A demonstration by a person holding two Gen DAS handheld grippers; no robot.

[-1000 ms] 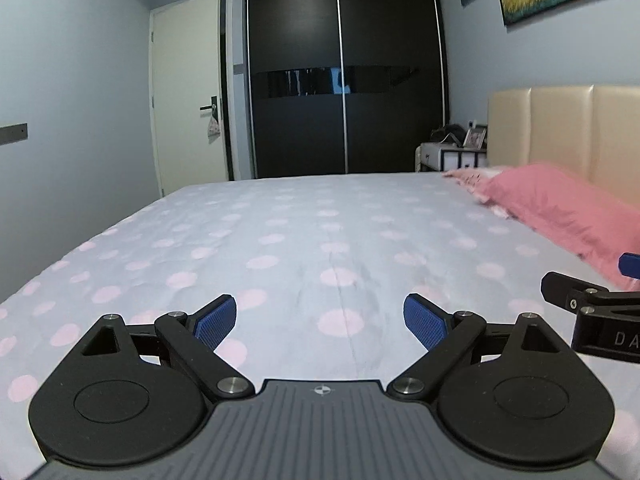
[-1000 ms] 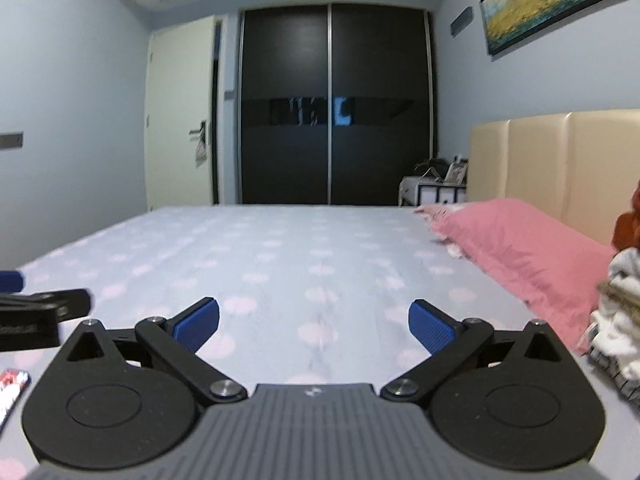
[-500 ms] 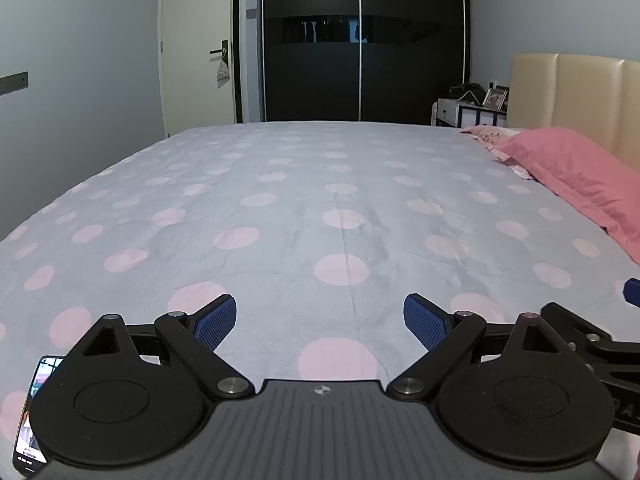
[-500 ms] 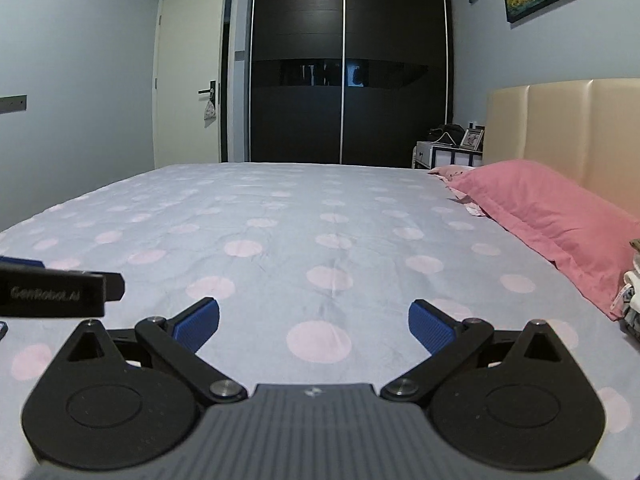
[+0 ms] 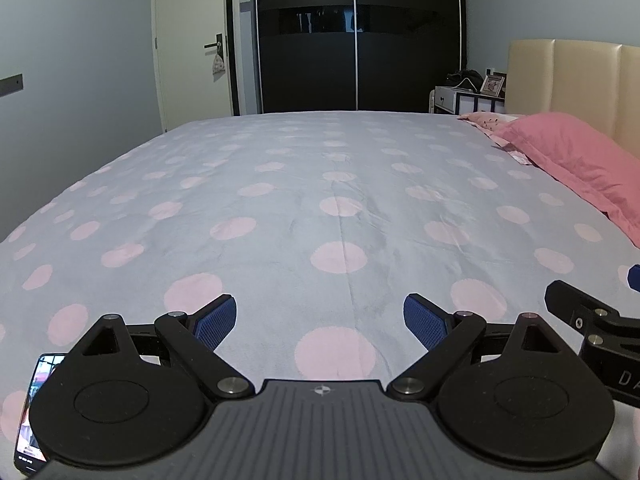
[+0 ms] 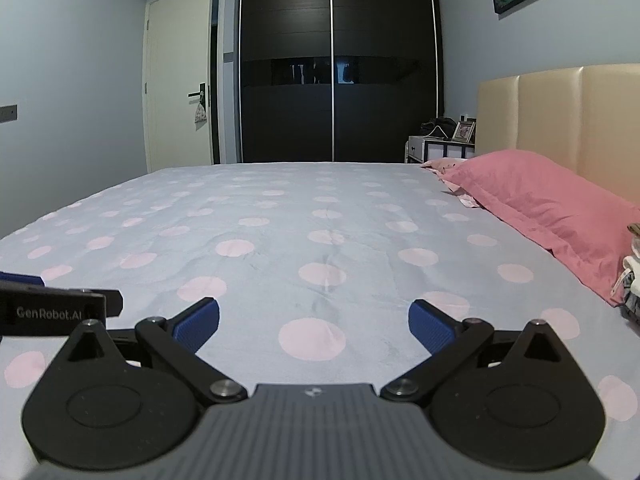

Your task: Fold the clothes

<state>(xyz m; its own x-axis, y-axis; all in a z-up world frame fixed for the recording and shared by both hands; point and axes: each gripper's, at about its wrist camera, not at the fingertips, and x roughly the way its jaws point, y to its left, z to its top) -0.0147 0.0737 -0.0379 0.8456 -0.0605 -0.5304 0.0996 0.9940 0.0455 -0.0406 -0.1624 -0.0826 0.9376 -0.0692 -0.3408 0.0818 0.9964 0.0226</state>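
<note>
Dotted bedsheet (image 5: 280, 208) lies bare across the bed, a pink pillow (image 6: 544, 204) along the headboard. Folding looks unstarted: the only clothes (image 6: 632, 280) visible sit heaped at the far right edge beside the pillow. Left gripper (image 5: 318, 320) and right gripper (image 6: 314, 322) both hover spread wide, holding nothing
</note>
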